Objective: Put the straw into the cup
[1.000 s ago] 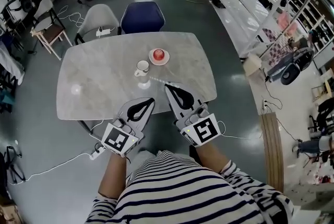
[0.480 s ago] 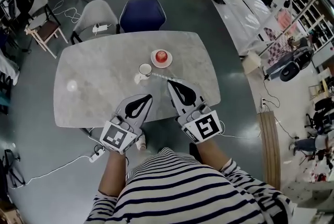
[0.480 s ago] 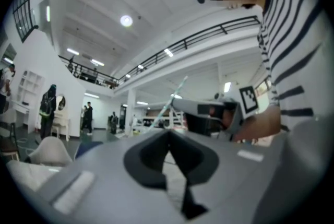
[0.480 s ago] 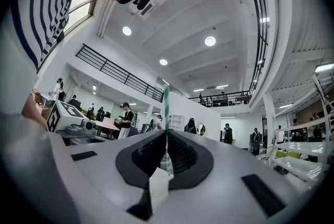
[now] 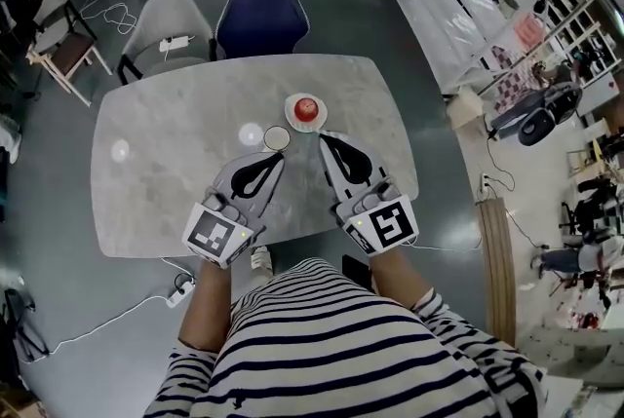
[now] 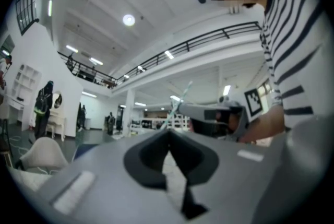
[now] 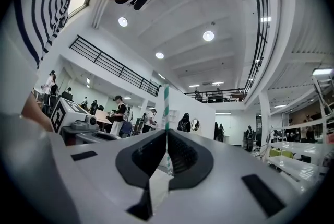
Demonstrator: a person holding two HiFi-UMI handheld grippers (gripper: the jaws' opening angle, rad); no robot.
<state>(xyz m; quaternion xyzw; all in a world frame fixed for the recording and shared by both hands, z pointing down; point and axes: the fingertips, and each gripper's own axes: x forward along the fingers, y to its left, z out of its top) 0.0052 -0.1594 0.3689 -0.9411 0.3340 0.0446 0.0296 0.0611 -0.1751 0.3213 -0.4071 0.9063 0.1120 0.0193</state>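
Green-striped straw [image 7: 166, 98] pointing up from right hand-held gripper [image 7: 167, 132]

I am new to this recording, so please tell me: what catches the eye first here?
The striped straw is pinched in the tongs of the right gripper. On the marble table, a white cup sits ahead of the left gripper, with a red round thing on a small plate beyond it.

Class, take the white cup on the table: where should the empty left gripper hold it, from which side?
Probably across its outer wall, below the rim, from the near left. The cup stands upright, mouth up, and that mouth must stay clear for the straw in the right gripper; the left gripper sits on that side.
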